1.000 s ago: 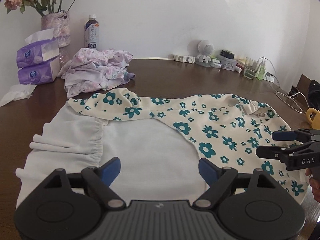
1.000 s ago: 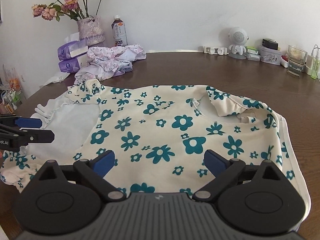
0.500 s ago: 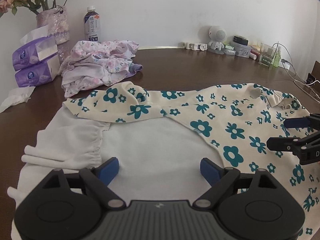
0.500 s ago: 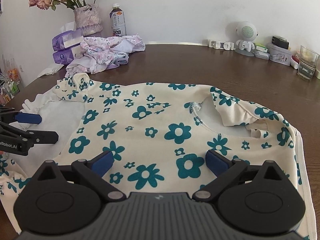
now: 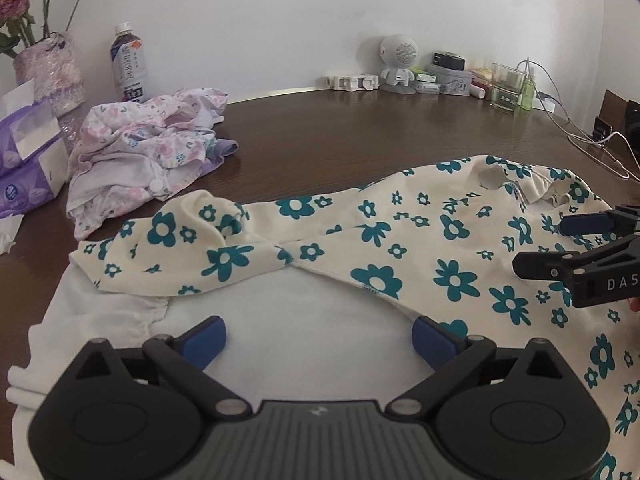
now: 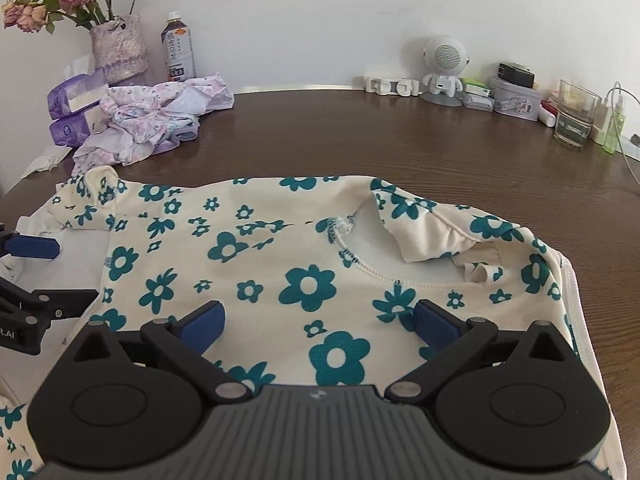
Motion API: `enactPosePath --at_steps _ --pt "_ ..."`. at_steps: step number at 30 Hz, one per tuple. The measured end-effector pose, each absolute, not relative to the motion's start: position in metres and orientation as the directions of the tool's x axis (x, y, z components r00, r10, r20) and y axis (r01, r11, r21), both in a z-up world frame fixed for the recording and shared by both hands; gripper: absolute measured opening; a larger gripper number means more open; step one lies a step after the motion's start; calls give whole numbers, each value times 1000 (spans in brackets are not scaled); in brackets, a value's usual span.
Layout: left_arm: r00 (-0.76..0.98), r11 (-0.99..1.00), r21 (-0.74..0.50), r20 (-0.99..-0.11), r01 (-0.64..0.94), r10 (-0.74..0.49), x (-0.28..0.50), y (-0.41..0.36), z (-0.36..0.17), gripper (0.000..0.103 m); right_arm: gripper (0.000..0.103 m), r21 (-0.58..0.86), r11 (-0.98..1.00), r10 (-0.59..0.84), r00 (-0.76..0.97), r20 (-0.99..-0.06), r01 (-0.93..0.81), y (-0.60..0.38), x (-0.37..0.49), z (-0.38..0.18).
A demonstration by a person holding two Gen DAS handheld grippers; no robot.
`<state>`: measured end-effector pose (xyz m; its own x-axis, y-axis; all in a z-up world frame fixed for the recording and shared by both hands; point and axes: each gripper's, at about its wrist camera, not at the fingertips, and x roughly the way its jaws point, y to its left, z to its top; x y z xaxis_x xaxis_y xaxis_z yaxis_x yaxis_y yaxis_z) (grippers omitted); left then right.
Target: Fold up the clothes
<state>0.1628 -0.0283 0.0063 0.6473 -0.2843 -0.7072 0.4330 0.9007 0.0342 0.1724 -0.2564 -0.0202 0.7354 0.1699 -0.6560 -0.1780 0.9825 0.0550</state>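
Note:
A cream garment with teal flowers (image 5: 420, 240) (image 6: 260, 264) lies spread on the brown table (image 5: 360, 132) (image 6: 380, 144). Its white inner side (image 5: 288, 320) is turned up at the left, with a sleeve folded across it. My left gripper (image 5: 319, 338) hovers open just above that white part, nothing between its blue pads. My right gripper (image 6: 319, 324) is open low over the flowered chest, near the neckline (image 6: 372, 268). Each gripper shows in the other's view: the right gripper (image 5: 548, 244) at the right edge, the left gripper (image 6: 60, 274) at the left edge, both open.
A crumpled pile of pink floral clothes (image 5: 148, 160) (image 6: 156, 120) lies at the back left, beside purple tissue packs (image 5: 24, 168), a flower vase (image 6: 118, 50) and a bottle (image 6: 179, 54). A speaker figure (image 6: 444, 66), a glass (image 6: 576, 116) and cables (image 5: 592, 148) line the far right.
Both grippers have come lower and further forward over the garment, which now fills more of each view. Both stay open; the cloth has not been moved.

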Motion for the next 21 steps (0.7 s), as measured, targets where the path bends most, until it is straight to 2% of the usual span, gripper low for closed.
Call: enactPosePath --at_steps 12,17,21 --pt "636 819 102 -686 564 -353 160 -44 7 100 102 47 999 27 754 -656 5 -264 167 -21" --pt "629 824 56 -675 564 -385 160 -36 7 100 102 25 999 -19 755 -656 47 -261 163 -19" --pt "639 814 28 -636 580 -433 150 -27 23 100 102 50 997 -21 791 -612 66 -263 146 -1"
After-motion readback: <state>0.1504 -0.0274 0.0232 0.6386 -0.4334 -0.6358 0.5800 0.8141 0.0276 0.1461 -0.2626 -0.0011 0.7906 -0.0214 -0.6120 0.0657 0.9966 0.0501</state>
